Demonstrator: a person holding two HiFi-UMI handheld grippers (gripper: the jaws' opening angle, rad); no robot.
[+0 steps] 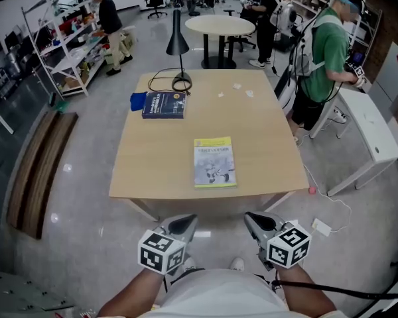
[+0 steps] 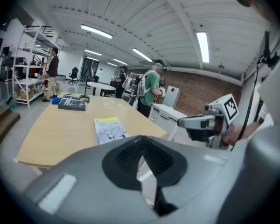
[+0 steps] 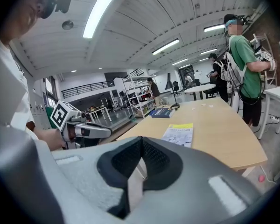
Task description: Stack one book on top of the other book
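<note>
A yellow and grey book (image 1: 215, 162) lies flat near the front edge of the wooden table (image 1: 152, 171). A dark blue book (image 1: 164, 105) lies farther back on the left, by a lamp base. My left gripper (image 1: 184, 225) and right gripper (image 1: 254, 222) hover short of the table's front edge, both shut and empty. In the left gripper view the yellow book (image 2: 109, 129) lies ahead and the blue book (image 2: 73, 102) beyond it. In the right gripper view the yellow book (image 3: 179, 134) and blue book (image 3: 162, 112) both show past the closed jaws.
A black desk lamp (image 1: 179, 45) with a looped cable stands at the table's far edge beside the blue book. A person in a green shirt (image 1: 325, 65) stands at a white desk to the right. A round table (image 1: 219, 26) and shelving (image 1: 66, 38) stand behind.
</note>
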